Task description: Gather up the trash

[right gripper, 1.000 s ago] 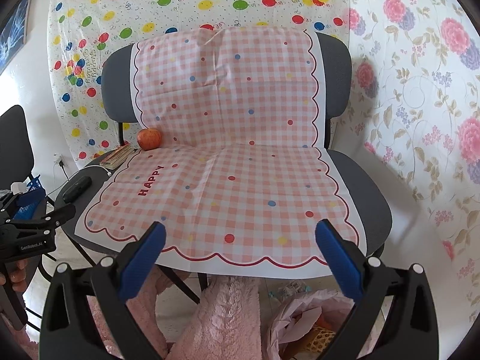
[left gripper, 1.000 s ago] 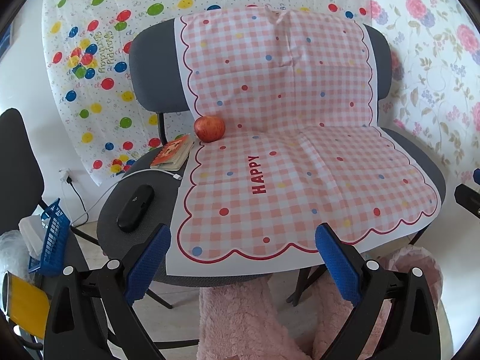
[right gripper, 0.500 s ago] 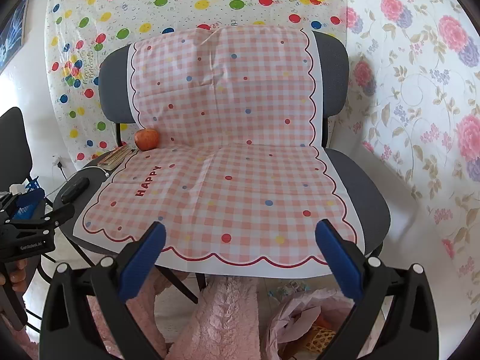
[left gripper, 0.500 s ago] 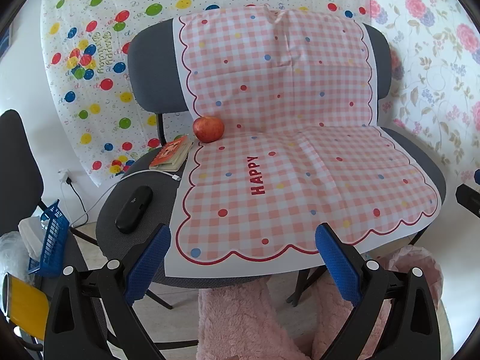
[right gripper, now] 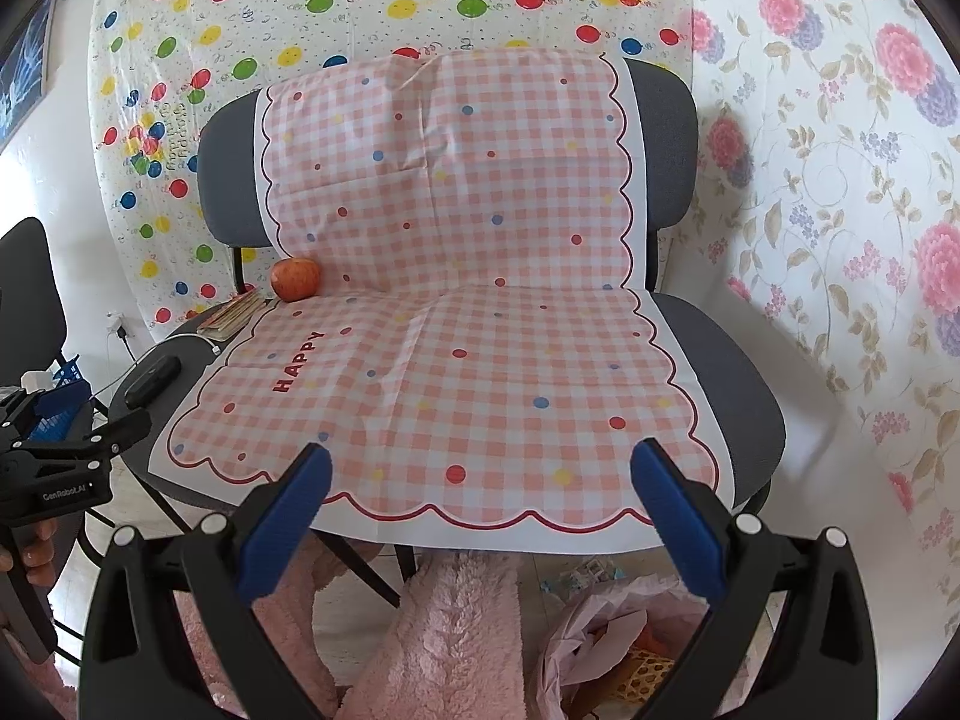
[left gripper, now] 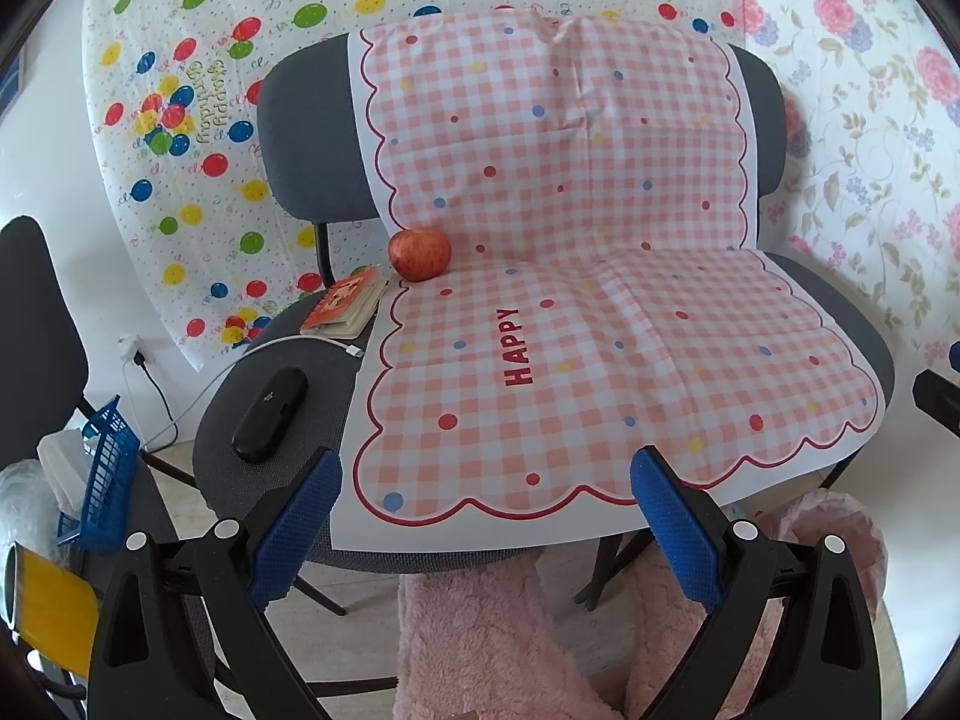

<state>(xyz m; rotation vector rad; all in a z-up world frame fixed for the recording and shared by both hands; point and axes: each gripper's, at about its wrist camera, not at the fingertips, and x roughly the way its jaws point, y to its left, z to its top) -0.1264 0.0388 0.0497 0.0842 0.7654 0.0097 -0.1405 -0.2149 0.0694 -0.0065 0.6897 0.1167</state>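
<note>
A pink checked sheet [left gripper: 600, 330] [right gripper: 468, 360] printed HAPPY covers the seat and back of a grey chair [left gripper: 306, 150] [right gripper: 738, 372]. A red apple [left gripper: 419, 254] [right gripper: 294, 279] sits at the sheet's back left corner. A pink plastic bag [right gripper: 606, 642] with trash lies on the floor under the seat's front right; its rim shows in the left wrist view [left gripper: 840, 516]. My left gripper [left gripper: 486, 519] is open and empty before the seat's front edge. My right gripper [right gripper: 480, 507] is open and empty, also before the front edge.
On the bare left seat lie a small book [left gripper: 345, 306] [right gripper: 234, 318], a black case [left gripper: 270, 414] [right gripper: 153, 381] and a white cable [left gripper: 288, 342]. A blue basket [left gripper: 99, 474] stands at the left. Pink fluffy fabric [left gripper: 480, 642] [right gripper: 450, 630] lies below.
Both views have shifted slightly; the chair sits a little lower and closer in frame. Nothing on the chair has moved and both grippers stay open.
</note>
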